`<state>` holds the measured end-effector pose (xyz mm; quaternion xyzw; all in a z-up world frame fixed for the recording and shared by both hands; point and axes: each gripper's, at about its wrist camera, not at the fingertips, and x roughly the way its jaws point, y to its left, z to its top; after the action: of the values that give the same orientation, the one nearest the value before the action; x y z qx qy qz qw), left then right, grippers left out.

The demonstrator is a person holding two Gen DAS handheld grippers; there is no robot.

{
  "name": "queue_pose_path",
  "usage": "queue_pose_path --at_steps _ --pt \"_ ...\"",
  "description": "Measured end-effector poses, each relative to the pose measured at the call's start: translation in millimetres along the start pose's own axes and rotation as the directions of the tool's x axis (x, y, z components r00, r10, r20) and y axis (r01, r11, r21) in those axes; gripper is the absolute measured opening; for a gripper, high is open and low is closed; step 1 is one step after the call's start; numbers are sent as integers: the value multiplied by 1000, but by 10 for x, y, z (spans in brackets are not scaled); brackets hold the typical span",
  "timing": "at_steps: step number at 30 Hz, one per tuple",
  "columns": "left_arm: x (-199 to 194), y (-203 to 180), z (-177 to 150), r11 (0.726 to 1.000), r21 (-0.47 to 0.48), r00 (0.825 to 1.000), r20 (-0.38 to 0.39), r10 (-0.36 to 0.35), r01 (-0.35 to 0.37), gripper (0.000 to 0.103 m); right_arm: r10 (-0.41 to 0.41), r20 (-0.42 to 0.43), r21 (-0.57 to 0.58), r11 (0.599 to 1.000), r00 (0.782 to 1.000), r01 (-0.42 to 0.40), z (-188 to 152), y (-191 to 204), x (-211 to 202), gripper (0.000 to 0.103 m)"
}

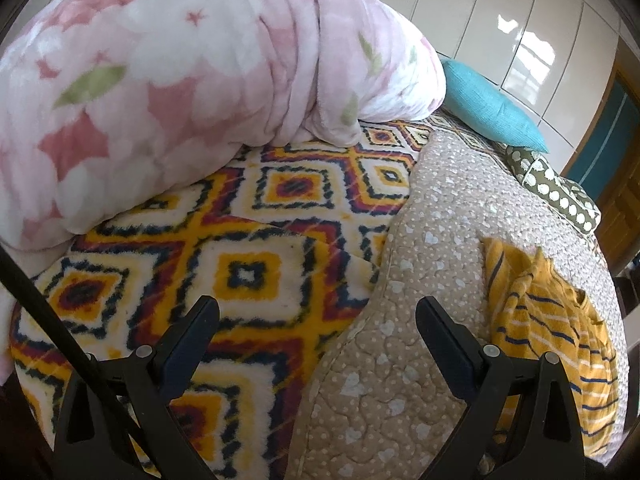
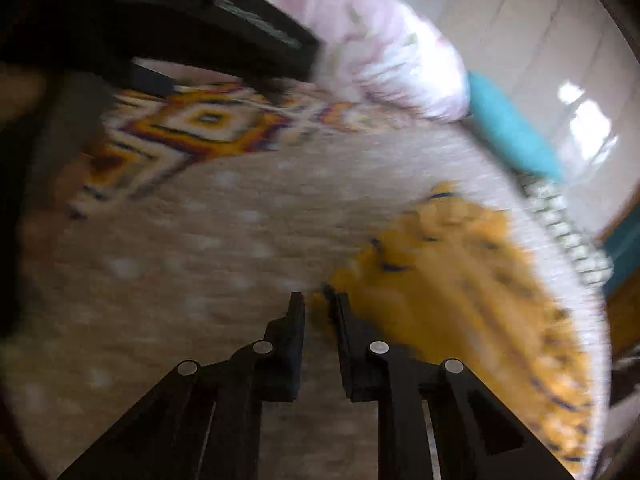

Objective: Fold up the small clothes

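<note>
Garment: my mustard-yellow knit top with thin navy and white stripes (image 1: 552, 340) lies crumpled on the beige quilted bedspread with small white hearts (image 1: 420, 280), by the bed's right edge.
Landmark: everything here I'm placing from that yellow top.
Left gripper (image 1: 318, 312): fingers spread wide, nothing between them, hovering over the seam where the bedspread meets the orange, white and navy diamond-patterned fleece blanket (image 1: 240, 240); the top sits off to its right and a little ahead, apart from it.
Right gripper (image 2: 319, 300): fingers drawn close with a narrow gap, tips right at the top's near-left edge; a bit of yellow shows between them, but the view is smeared with motion, so I can't tell whether I'm pinching cloth.
Long axis: in the left view the top runs from the far corner down toward me, along the bed's edge.
Nearer hand: the right, clearly.
Call: I judge this the first grab, folding not yet begun.
Background: the pink floral plush duvet (image 1: 160, 80) and teal cushion (image 1: 488, 108) sit well beyond the top.
</note>
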<state>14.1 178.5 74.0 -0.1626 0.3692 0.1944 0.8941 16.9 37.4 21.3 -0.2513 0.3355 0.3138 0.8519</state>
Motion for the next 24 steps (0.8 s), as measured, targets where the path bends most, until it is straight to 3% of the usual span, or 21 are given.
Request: queue_pose_path --at_steps 3,4,6,8,10,13,18,24 --pt "4 12 0 1000 -4 1000 -5 -3 3 98 39 24 -18 999 999 -38 -10 51 -164 26" --pt "4 23 4 1000 -9 1000 -5 -5 5 98 16 34 -29 999 999 -16 -43 61 -244 28" --pt "8 40 9 1000 -21 1000 -7 -11 11 98 -61 44 -66 996 997 64 -131 74 -347 35" --pt "14 44 9 1000 -26 1000 -11 -15 15 98 -150 47 -127 980 988 155 -267 88 -387 36" --pt "14 47 12 1000 -22 1000 -12 -17 17 98 -261 31 -206 943 965 262 -426 111 -319 36" --pt "2 33 6 1000 -16 1000 -8 -22 22 98 -350 15 -281 897 937 340 -546 143 -157 35" --pt "1 32 4 999 -21 1000 -10 -24 24 98 -459 42 -356 823 888 442 -298 234 137 35" --pt "-28 119 37 998 -57 1000 -1 -29 29 98 -511 -5 -346 808 860 478 31 55 547 31"
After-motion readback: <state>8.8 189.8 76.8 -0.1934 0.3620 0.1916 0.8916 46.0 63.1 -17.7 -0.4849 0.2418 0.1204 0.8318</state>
